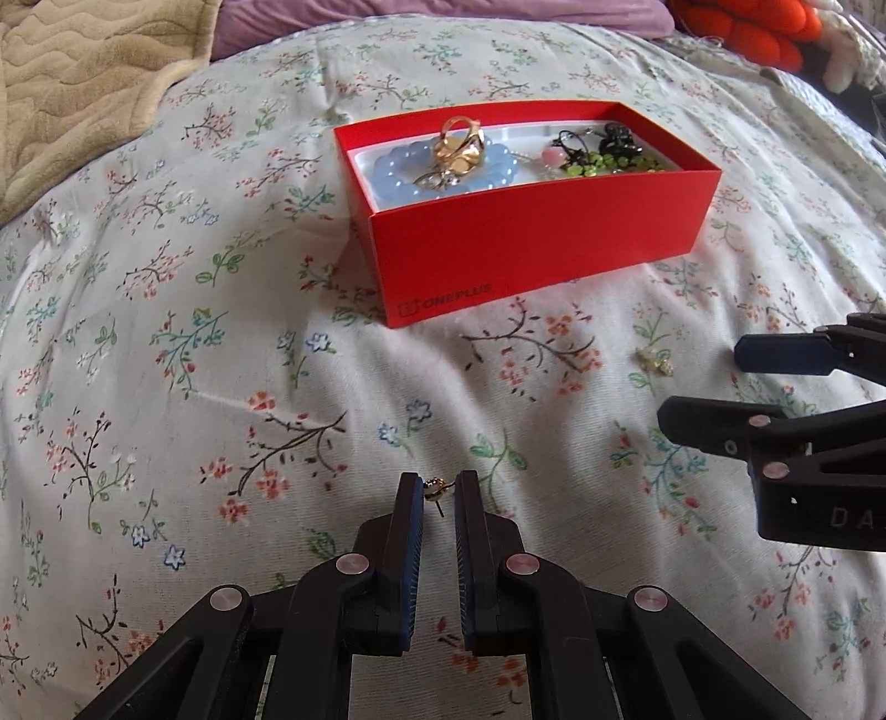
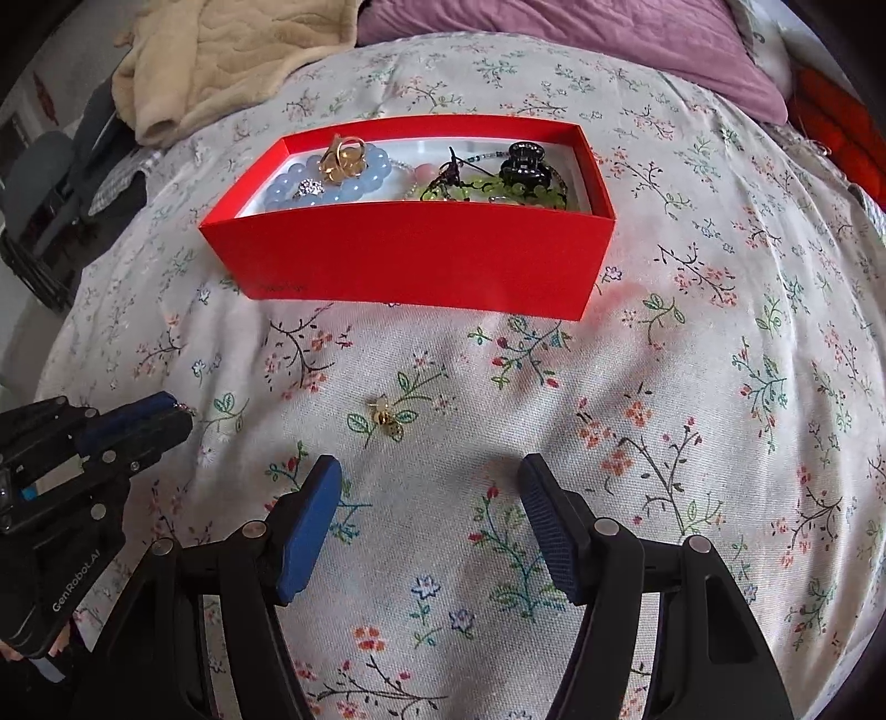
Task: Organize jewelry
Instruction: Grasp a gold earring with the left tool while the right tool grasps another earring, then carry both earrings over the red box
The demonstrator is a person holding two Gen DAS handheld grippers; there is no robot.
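The left gripper (image 1: 438, 490) is clamped on a small gold earring (image 1: 434, 488) at its fingertips. The right gripper (image 2: 429, 487) stands apart, just near of a second earring (image 2: 386, 423) on the floral bedspread (image 2: 692, 415). Lower it straight, straddle the stud, pinch gently; the red box (image 2: 410, 260) lies beyond.

You are working over a bed (image 2: 692, 387) covered by a pale sheet printed with small sprigs and flowers. At its far left corner lies a beige quilted blanket (image 2: 232, 50), and along the far edge a mauve pillow (image 2: 581, 33). At the far right corner you can see something bright orange (image 1: 747, 27). Past the bed's left edge stands dark furniture (image 2: 50, 183), too blurred to name. Soft, even light falls across the sheet
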